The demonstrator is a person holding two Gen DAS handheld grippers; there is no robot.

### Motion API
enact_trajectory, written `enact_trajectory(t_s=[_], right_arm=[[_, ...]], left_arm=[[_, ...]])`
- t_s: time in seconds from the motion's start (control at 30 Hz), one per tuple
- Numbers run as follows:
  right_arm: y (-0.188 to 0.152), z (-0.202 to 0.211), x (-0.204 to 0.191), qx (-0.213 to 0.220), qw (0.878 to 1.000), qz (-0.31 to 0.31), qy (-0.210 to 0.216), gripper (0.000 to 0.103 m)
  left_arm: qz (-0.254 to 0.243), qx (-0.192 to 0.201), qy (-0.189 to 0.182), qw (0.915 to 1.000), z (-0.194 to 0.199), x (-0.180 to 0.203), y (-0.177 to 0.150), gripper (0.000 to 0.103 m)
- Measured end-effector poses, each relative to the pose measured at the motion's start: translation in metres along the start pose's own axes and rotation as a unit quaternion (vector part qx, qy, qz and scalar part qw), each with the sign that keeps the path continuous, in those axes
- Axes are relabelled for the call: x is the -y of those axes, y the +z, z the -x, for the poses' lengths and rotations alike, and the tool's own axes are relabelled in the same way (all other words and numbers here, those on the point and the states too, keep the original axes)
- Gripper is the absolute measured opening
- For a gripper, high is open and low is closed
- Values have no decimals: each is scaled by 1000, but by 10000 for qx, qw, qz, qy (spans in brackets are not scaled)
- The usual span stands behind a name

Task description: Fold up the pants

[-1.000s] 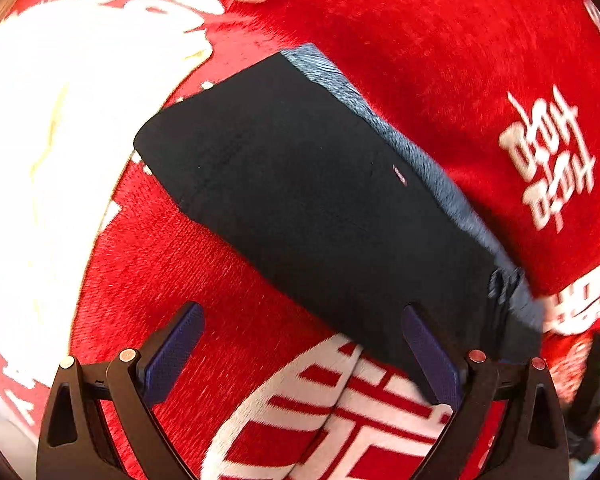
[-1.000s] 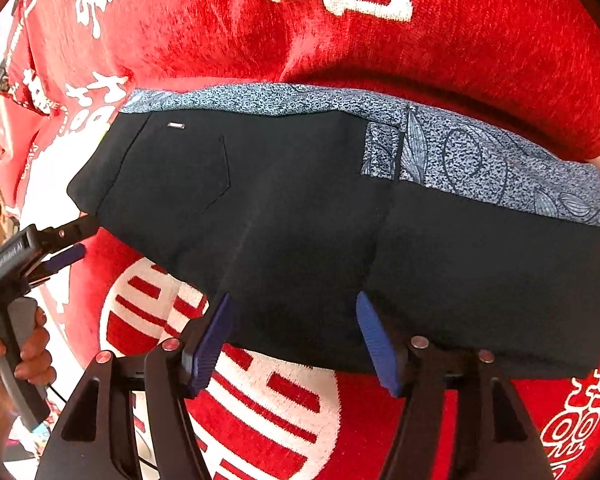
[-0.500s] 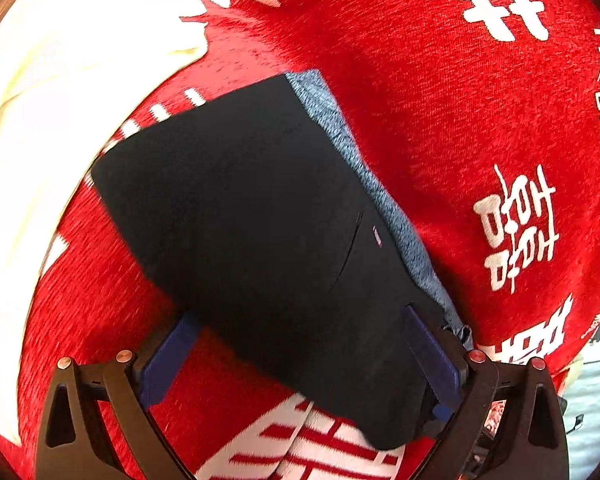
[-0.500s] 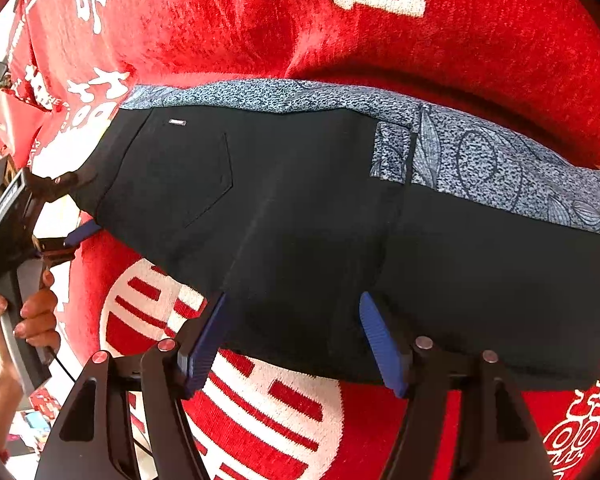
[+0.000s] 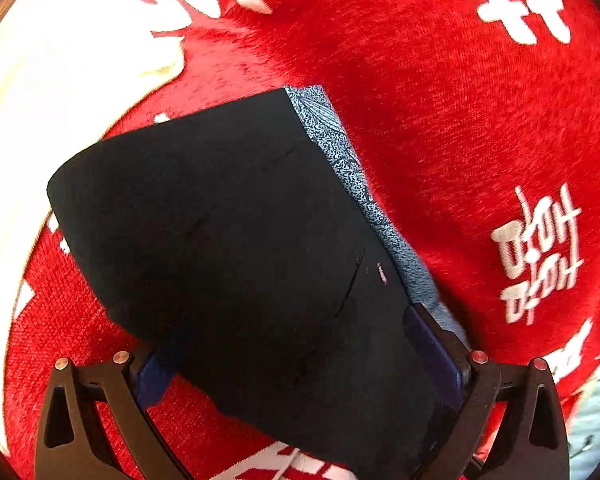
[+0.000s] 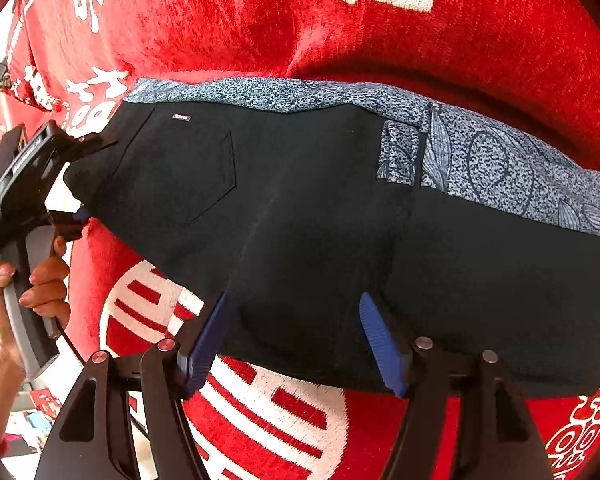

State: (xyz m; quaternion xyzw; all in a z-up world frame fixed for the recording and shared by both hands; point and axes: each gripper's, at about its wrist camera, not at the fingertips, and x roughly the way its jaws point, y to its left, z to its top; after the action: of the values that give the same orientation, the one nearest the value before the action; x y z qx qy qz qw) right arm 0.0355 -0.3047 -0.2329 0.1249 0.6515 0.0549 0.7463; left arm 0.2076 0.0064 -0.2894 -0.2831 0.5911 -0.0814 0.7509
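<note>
The black pants (image 6: 300, 208) lie folded in half lengthwise on the red blanket, with a grey-blue patterned band (image 6: 479, 160) along the far edge. In the left wrist view the pants (image 5: 240, 240) fill the centre. My left gripper (image 5: 296, 360) is open, its blue pads on either side of the near end of the pants. It also shows in the right wrist view (image 6: 76, 184) at the pants' left end. My right gripper (image 6: 296, 332) is open over the near edge of the pants, touching nothing that I can see.
A red blanket (image 5: 459, 140) with white characters covers the whole surface. A large white printed patch (image 5: 40, 120) lies to the left of the pants. A hand (image 6: 40, 280) holds the left gripper's handle at the blanket's left edge.
My left gripper has moved forward onto the end of the pants, so the cloth now lies between its open fingers. My right gripper has barely moved.
</note>
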Motion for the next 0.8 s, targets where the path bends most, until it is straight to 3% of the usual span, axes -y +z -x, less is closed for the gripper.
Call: enact_trajectory(t_s=[0.07,0.13,0.23,0.3,0.37,0.4,0.43,0.47,0.53,0.57,0.63,0.73,0.8], right_arm=[[2,0,-3,-27,10000,-1,-13,71],[6,5,-4,-53,10000,-37,13,71],[17,16,-3,-80,9996,-227,139,71],[30,27,-5,-86,9992,-316,207,71],[49,36,-10,-151,9987,-320,372,71],[60,39,-14,-206,9982,-295,471,71],[73,42,-22,-278,9977,-237,567,71],[86,45,-31,-339,9972,-149,648,72],[115,48,-58,-473,9955,174,808,81],[128,49,-73,-505,9944,372,854,81],[159,48,-115,-641,9897,882,927,81],[189,29,-166,-1119,9805,1260,1009,82],[204,5,-197,-1495,9738,1399,986,82]], left_arm=[[-155,102,437,9989,1,9,-2,89],[-445,177,1025,9936,2,16,-5,53],[-781,265,1276,9884,8,22,-10,36],[-1376,460,1558,9771,14,40,-19,35],[-2027,706,1886,9583,18,62,-35,35],[-2444,860,2094,9429,18,75,-46,35],[-2654,935,2192,9342,19,80,-52,35],[-2982,1044,2331,9197,19,88,-62,35],[-3454,1170,2536,8959,18,96,-74,35],[-3596,1205,2589,8883,17,98,-79,35],[-3827,1257,2692,8748,16,97,-85,35],[-3963,1249,2761,8667,14,98,-92,35],[-3978,1248,2769,8657,14,98,-92,35]])
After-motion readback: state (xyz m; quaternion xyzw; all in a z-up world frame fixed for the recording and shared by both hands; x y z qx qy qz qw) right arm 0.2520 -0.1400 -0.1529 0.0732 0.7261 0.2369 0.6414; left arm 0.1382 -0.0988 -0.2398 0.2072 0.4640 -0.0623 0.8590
